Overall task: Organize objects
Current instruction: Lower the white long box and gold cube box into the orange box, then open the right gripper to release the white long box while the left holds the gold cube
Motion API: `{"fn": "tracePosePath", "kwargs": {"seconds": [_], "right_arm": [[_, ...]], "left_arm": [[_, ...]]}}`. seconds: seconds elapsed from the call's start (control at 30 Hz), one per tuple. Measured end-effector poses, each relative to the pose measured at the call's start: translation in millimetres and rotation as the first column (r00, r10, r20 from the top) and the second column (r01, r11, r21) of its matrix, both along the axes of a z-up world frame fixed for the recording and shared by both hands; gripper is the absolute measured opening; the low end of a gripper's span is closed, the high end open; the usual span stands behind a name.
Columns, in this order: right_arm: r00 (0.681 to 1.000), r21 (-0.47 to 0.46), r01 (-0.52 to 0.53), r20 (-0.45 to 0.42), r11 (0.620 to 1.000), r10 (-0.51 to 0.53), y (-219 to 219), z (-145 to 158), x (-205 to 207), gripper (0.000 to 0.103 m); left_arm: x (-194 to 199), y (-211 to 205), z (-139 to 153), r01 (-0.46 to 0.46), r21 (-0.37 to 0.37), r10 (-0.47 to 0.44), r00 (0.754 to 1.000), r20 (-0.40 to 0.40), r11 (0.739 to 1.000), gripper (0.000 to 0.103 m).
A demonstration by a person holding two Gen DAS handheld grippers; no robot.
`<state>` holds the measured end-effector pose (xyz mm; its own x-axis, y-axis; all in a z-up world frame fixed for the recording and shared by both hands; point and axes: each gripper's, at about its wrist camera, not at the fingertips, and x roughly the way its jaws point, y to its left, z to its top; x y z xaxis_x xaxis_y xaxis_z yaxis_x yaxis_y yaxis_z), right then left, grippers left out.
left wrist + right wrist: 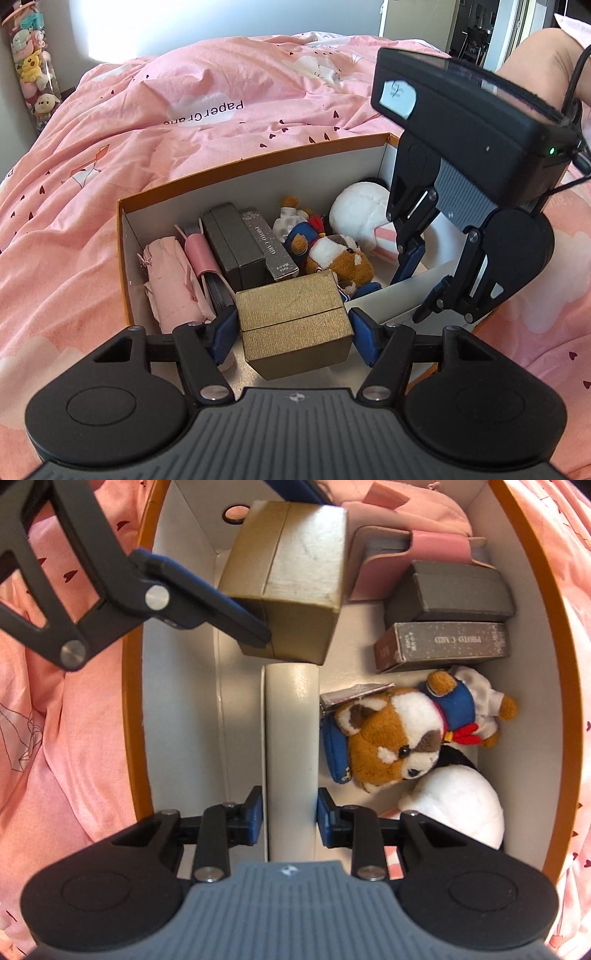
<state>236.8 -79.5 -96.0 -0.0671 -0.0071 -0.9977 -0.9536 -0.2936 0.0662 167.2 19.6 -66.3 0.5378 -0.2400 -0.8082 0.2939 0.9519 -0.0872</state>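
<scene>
The left gripper (293, 334) had its blue pads pressed on both sides of a gold box (295, 317). The gold box was a chunky block with a rough, shiny skin and a thin line across it where the lid met the base. It sat tilted at the near edge of an orange box (255, 155) with white walls, which rested on a pink bed cover (147, 122).

The right gripper (290, 814) pointed down into the orange box. Its fingers were partly closed on a white tube (291, 746), one pad on each side of it. The tube lay along the near wall, and its far end was tucked under the gold box.

Farther in lay a brown and white plush dog (391, 738) in a blue top, with a round white plush toy (465, 797) beside it. Toward the far wall were a grey card box (443, 644), a dark grey box (450, 590) and a pink case (388, 561). A pink folded cloth (173, 277) filled the left end.
</scene>
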Motion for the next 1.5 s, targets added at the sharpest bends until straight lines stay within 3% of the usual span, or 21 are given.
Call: {"fn": "tracePosePath", "kwargs": {"seconds": [0.23,0.43,0.57,0.67,0.83,0.97,1.27,1.33,1.5], "right_arm": [[0.999,0.037,-0.013,0.053,0.999,0.011,-4,15,-4,0.035],[0.993,0.054,-0.101,0.068,0.993,0.098,-6,14,-15,0.031],[0.996,0.026,-0.089,0.01,0.996,0.089,-1,11,-15,0.031],[0.987,-0.028,-0.076,-0.141,0.997,0.071,2,12,-13,0.03],[0.979,-0.089,-0.078,-0.195,0.993,0.059,10,8,-6,0.031],[0.982,-0.136,-0.084,-0.18,0.987,0.059,15,-3,-5,0.031],[0.998,-0.041,-0.046,-0.037,0.998,0.044,5,15,0,0.03],[0.997,-0.027,-0.08,-0.002,0.996,0.08,4,11,-8,0.011],[0.987,-0.03,-0.159,0.014,0.987,0.159,2,-7,-35,0.005]], "left_arm": [[0,3,1,-0.01,-0.008,0.01,1.0,-0.001,1.0,0.074],[4,7,1,-0.011,-0.012,0.011,1.0,-0.01,1.0,0.074],[3,5,2,0.005,-0.014,-0.005,1.0,-0.008,1.0,0.074],[2,4,3,0.017,-0.027,-0.017,1.0,-0.011,0.999,0.074],[5,1,2,0.038,-0.019,-0.038,0.999,-0.016,0.999,0.074],[7,-1,1,0.048,0.0,-0.048,0.999,-0.015,0.999,0.074],[7,-1,0,0.053,-0.016,-0.053,0.998,-0.021,0.998,0.074],[7,0,-1,0.05,-0.015,-0.05,0.998,-0.024,0.999,0.074],[5,0,-2,0.068,0.003,-0.068,0.997,-0.031,0.998,0.074]]}}
